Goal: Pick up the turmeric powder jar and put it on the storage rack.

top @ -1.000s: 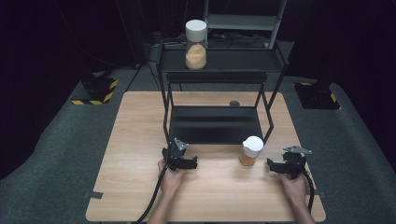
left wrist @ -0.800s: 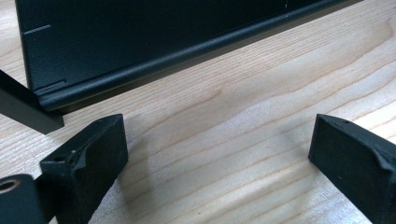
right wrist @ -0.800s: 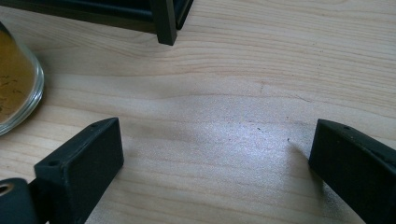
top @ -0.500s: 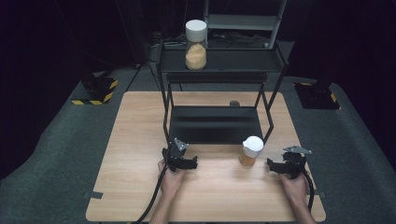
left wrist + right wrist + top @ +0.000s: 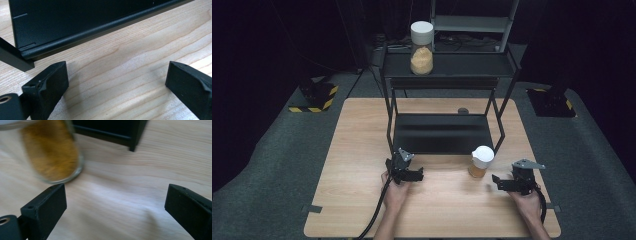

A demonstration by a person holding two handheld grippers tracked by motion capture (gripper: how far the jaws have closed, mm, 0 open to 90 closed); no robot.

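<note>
Both claws rest low over the near part of the wooden bench [image 5: 362, 150], each held in one of the person's hands. The right claw [image 5: 498, 181] gapes wide with nothing between its jaws, and it sits just right of a small jar [image 5: 481, 162] with a white lid and amber-brown contents. In the right gripper view the jar [image 5: 53, 152] stands upright on the wood just beyond the left jaw, not touching it. The left claw [image 5: 416, 175] is spread wide too and holds nothing; it is near the front edge of the black rack [image 5: 442, 132]. A taller jar [image 5: 422, 47] stands on the rack's top shelf, far side.
</note>
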